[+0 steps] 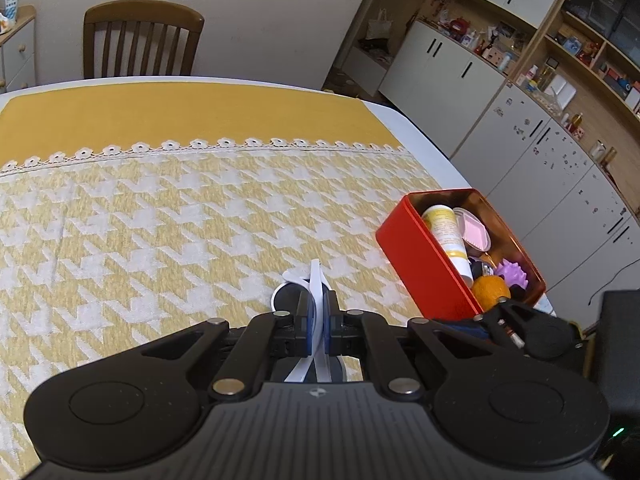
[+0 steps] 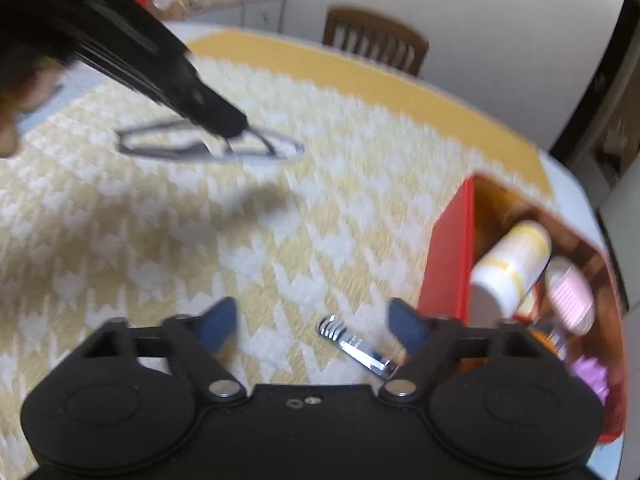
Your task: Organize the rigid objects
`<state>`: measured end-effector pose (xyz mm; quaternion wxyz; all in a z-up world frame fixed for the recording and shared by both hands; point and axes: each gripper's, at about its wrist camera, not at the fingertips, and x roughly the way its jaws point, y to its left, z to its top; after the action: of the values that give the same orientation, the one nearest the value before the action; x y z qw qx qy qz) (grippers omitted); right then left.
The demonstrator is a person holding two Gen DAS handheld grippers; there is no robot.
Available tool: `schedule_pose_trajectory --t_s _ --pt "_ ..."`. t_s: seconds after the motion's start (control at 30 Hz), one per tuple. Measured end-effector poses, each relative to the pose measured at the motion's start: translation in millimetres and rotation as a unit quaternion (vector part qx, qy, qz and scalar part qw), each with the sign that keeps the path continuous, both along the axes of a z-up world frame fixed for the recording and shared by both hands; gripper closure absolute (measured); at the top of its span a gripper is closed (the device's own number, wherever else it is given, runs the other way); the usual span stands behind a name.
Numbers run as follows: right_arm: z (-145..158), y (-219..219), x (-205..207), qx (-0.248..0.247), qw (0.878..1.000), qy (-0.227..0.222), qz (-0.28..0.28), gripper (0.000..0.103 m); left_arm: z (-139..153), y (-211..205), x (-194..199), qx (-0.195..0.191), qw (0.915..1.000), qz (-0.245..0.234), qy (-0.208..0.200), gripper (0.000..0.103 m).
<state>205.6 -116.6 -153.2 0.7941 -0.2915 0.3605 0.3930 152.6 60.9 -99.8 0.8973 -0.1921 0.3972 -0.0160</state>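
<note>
Nail clipper (image 2: 358,349) lies beside the red tin's (image 2: 448,264) outer wall.

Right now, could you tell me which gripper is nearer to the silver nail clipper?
Right. The open right gripper has the nail clipper between its fingers; the left gripper holds white-framed glasses farther away.

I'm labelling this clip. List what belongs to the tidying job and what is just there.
Job:
- glasses, held in the shut left gripper
- metal clip, between the open jaws of the right gripper
- red tin
- bottle, purple ball, orange ball in the tin

Just there:
- tablecloth
- chair
- cabinets
</note>
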Motion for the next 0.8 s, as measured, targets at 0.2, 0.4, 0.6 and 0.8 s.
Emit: schedule_pose_trajectory --t_s 0.2,0.4,0.6,0.8 --pt "-4 3 -12 -0.035 0.998 0.044 -0.003 0.014 5 6 -1 0.003 1.0000 -0.004 -0.008 0.099" --pt "0 -33 -27 0.044 0.989 0.106 -0.095 0.050 9 13 -3 0.004 0.9998 0.005 -0.017 0.098" --pt "-7 -52 -39 0.076 0.983 0.088 -0.142 0.050 4 9 -15 0.013 0.9996 0.006 -0.025 0.099" --pt "1 -31 -25 0.070 0.983 0.028 -0.169 0.050 4 8 -16 0.008 0.9995 0.005 -0.031 0.099"
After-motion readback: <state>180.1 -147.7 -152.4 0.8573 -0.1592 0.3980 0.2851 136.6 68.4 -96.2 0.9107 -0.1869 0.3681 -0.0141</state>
